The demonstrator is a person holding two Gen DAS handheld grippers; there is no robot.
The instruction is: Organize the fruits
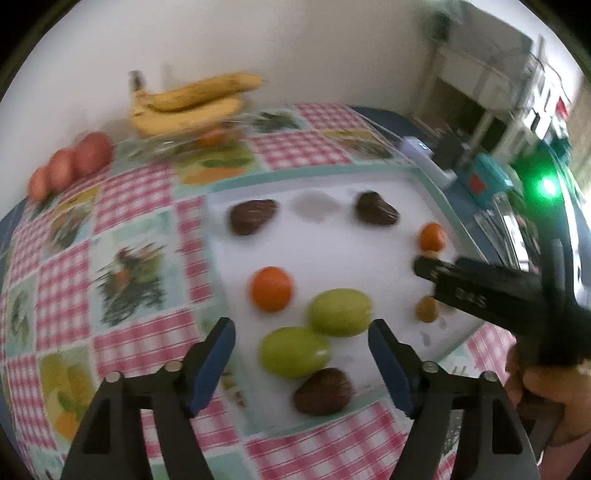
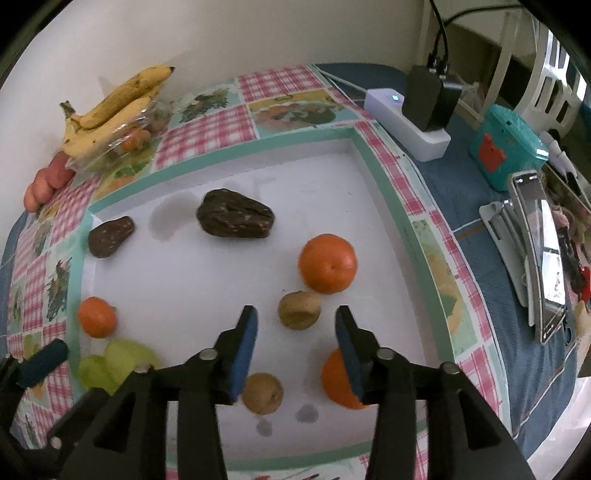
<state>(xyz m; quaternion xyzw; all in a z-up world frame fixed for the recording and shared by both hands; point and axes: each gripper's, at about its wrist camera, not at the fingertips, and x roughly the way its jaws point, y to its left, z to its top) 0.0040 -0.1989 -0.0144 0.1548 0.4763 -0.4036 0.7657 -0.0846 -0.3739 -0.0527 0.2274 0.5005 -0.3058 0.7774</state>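
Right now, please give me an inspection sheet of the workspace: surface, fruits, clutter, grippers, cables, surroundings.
Surface: white tray with teal rim, on a checked cloth; small wet-looking marks on it.
Fruits: on the tray three oranges, two green fruits, two small brown round fruits and dark brown fruits. Off the tray: bananas and reddish fruits by the wall.
Clutter: teal box, phone on a stand.
Grippers: left gripper open above the green fruits, holding nothing; right gripper open above the tray, empty.
Cables: black cables from adapters on a white power strip.
Surroundings: pale wall; white furniture at the right, blurred.
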